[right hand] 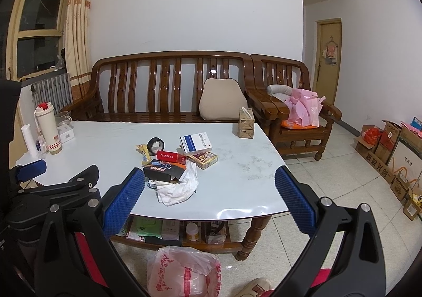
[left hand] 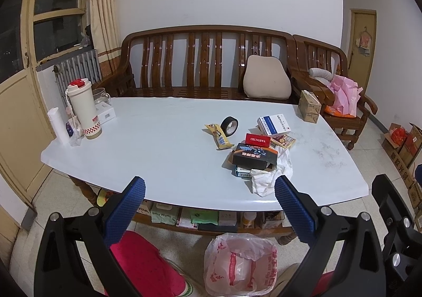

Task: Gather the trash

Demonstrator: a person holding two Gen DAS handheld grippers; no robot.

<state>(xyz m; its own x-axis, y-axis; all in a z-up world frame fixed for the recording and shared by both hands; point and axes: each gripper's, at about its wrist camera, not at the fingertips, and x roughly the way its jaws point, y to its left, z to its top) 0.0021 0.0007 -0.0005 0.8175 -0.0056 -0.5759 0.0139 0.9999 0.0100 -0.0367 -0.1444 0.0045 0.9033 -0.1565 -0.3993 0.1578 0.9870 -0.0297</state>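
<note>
While both tools hang back from the near edge, the pale surface point(left hand: 158, 144) carries everything to be sorted, and its layout reads as two camps. Kept things stand at the far left corner: a white flask with a red lid point(left hand: 82, 108) beside a small white box point(left hand: 106, 112), well apart from the mess, probably so they stay out of the way. On the floor below the near edge sits a plastic bag point(left hand: 238, 265), its mouth gaping upward, placed where trash can drop straight in. Clutter gathers right of centre: a crumpled tissue point(left hand: 269, 173) nearest the edge, a black box point(left hand: 254, 156) lying partly on it, a red cigarette pack point(left hand: 258, 138) on top, a blue-and-white box point(left hand: 274, 124) behind, then a tape roll point(left hand: 229, 126) touching a yellow snack wrapper point(left hand: 218, 136). Left gripper point(left hand: 209, 207) is spread wide and holds nothing; right gripper point(right hand: 209, 203) is likewise released, with the tissue framed between its fingers, so that looks the likely first pick.
</note>
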